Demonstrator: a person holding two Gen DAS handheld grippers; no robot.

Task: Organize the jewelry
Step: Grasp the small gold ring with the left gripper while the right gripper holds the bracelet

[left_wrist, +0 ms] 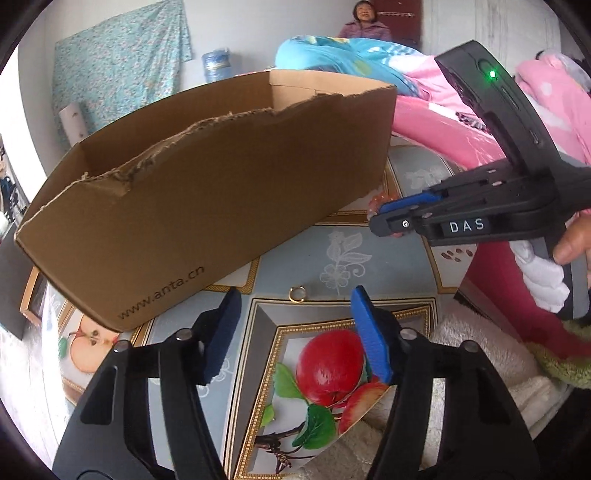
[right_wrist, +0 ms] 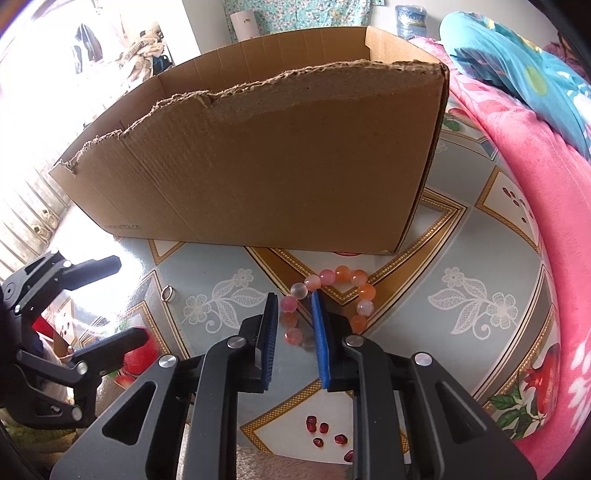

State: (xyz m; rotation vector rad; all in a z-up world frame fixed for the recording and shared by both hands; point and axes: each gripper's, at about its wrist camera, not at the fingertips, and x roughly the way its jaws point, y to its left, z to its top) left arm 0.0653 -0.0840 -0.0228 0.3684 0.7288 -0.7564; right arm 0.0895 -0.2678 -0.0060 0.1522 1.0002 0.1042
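Observation:
A small gold ring lies on the fruit-print tablecloth, in line between the tips of my left gripper. Its blue pads stand wide of the ring and touch nothing, so it is open. A bracelet of orange and pink beads lies in front of the torn cardboard box. My right gripper points down onto it, jaws narrow, with the loop's near beads pinched between the pads. The rest of the loop curves round the right finger.
The open-topped box fills the back of the table. A pink blanket and blue quilt border the right side. Cream fleece lies at the near edge. A person sits far behind.

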